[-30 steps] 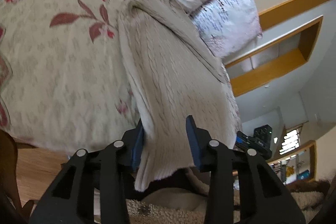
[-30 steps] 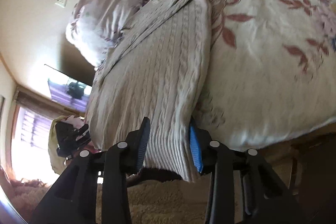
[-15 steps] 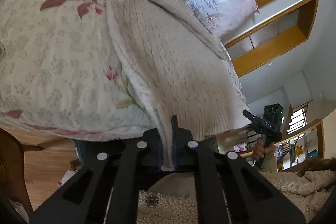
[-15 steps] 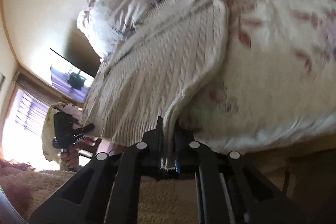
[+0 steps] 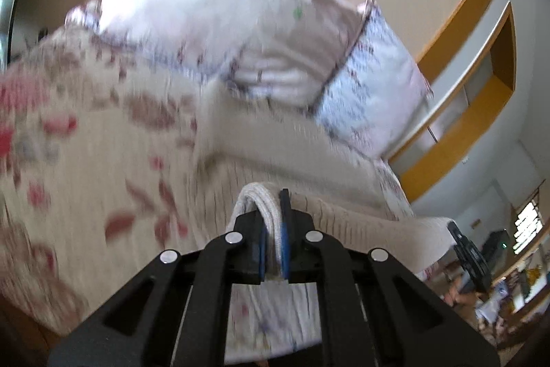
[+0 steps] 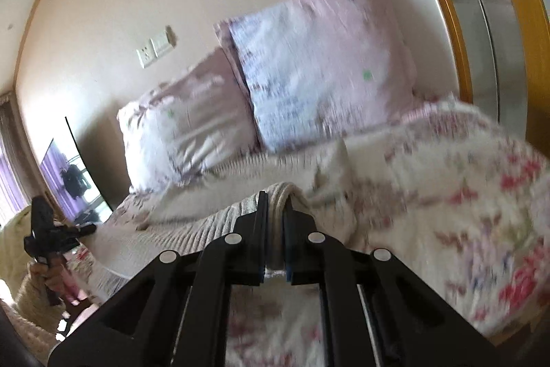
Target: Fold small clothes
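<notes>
Each gripper is clenched on a hem corner of the cream cable-knit sweater [image 5: 275, 160]: left gripper [image 5: 272, 250], right gripper [image 6: 274, 246]. The sweater lies on the floral bedspread [image 5: 86, 143], below the pillows [image 6: 309, 64]. Carry both corners level toward the collar, keeping the hem taut.

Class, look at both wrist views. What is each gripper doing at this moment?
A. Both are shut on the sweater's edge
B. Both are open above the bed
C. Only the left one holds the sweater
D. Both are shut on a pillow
A: in each wrist view the jaws are closed with a fold of the cream knit sweater pinched between them, left gripper and right gripper alike, over the floral bed.
</notes>
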